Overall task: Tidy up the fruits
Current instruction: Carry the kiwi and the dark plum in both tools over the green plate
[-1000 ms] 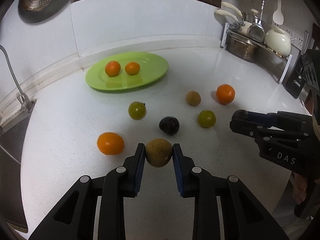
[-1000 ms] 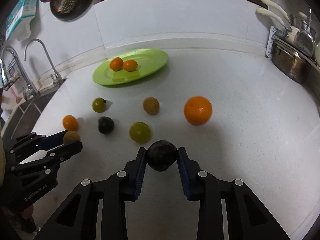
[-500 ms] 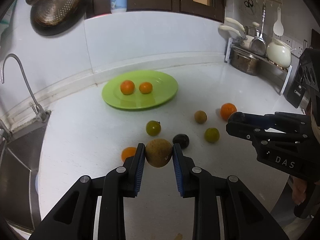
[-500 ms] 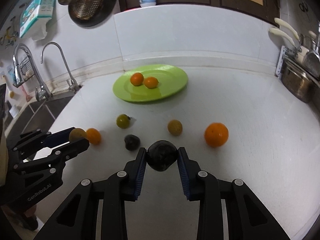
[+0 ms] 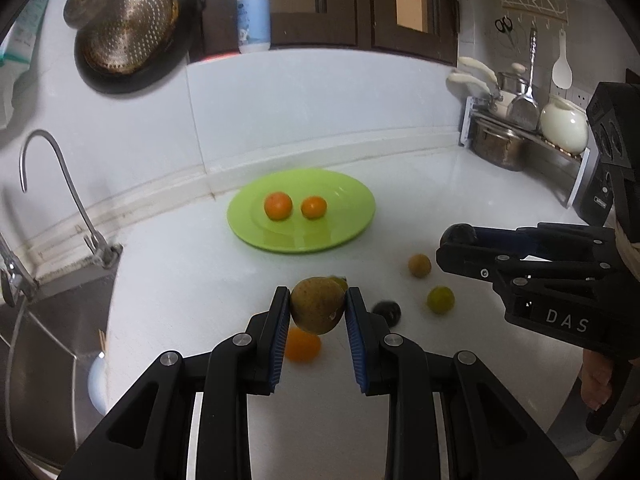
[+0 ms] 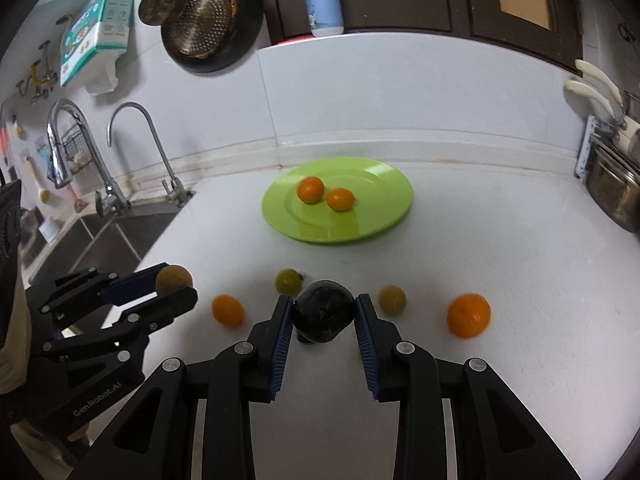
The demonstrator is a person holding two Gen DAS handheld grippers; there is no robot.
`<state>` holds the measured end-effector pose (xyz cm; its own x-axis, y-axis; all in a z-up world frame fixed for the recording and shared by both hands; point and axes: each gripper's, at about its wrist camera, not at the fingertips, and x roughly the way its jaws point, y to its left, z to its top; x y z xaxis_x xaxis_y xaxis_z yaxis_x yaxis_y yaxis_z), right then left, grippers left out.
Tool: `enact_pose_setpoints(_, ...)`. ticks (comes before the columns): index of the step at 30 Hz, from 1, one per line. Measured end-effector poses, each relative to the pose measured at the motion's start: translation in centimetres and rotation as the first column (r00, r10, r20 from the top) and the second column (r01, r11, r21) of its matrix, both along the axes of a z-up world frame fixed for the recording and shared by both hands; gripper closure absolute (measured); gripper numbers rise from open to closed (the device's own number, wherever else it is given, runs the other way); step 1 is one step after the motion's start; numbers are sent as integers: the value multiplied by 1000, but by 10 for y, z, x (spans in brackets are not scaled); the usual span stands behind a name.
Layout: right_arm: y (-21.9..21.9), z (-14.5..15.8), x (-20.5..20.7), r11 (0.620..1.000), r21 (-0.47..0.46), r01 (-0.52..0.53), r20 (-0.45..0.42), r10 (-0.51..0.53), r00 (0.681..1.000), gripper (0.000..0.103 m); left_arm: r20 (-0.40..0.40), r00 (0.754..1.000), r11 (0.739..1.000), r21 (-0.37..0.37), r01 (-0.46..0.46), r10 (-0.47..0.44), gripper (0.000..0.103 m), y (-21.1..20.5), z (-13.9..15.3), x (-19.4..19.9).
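White counter (image 5: 460, 184) is seen below: brown fruit (image 5: 317, 305) is clamped in the left gripper (image 5: 318, 314), dark fruit (image 6: 323, 316) in the right gripper (image 6: 323, 320); the green plate (image 5: 360, 216) lies ahead, toward the counter's back edge.

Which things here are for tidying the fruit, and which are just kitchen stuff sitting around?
For the job:
- left tongs shut on a brown fruit
- right tongs shut on a dark fruit
- green plate with two small oranges
- big orange and the other loose fruit on the counter

Just lying about:
- soap bottle
- colander
- tap
- steel pot
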<state>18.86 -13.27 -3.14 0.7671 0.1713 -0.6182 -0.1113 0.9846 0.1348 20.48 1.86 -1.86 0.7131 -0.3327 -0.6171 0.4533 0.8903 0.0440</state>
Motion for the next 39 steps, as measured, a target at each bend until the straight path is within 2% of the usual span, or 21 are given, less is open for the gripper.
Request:
enact_pose_setpoints(8,5,12,16,1000,-12,-14,31,15,999,70,66,998,1000,28,0,-2,75,1,14,10)
enact_pose_setpoints(17,9,24,46,999,-12,-35,45,35,998,70,40,999,1000,5,2,-2,75,0,17,42)
enact_pose_setpoints(24,10,30,71,998,-55,-33,52,36,998,70,45,999,1000,16,2,-3,75,-3,20,68)
enact_pose_setpoints(31,6,28,99,999,-37,-26,30,28,999,70,-33,999,999,-32,19,-20,75,-5,15,101)
enact_pose_setpoints(39,2,16,130,999,-43,-15,-27,14,1000,70,-65,997,999,-11,37,-38,75,-13,7,136)
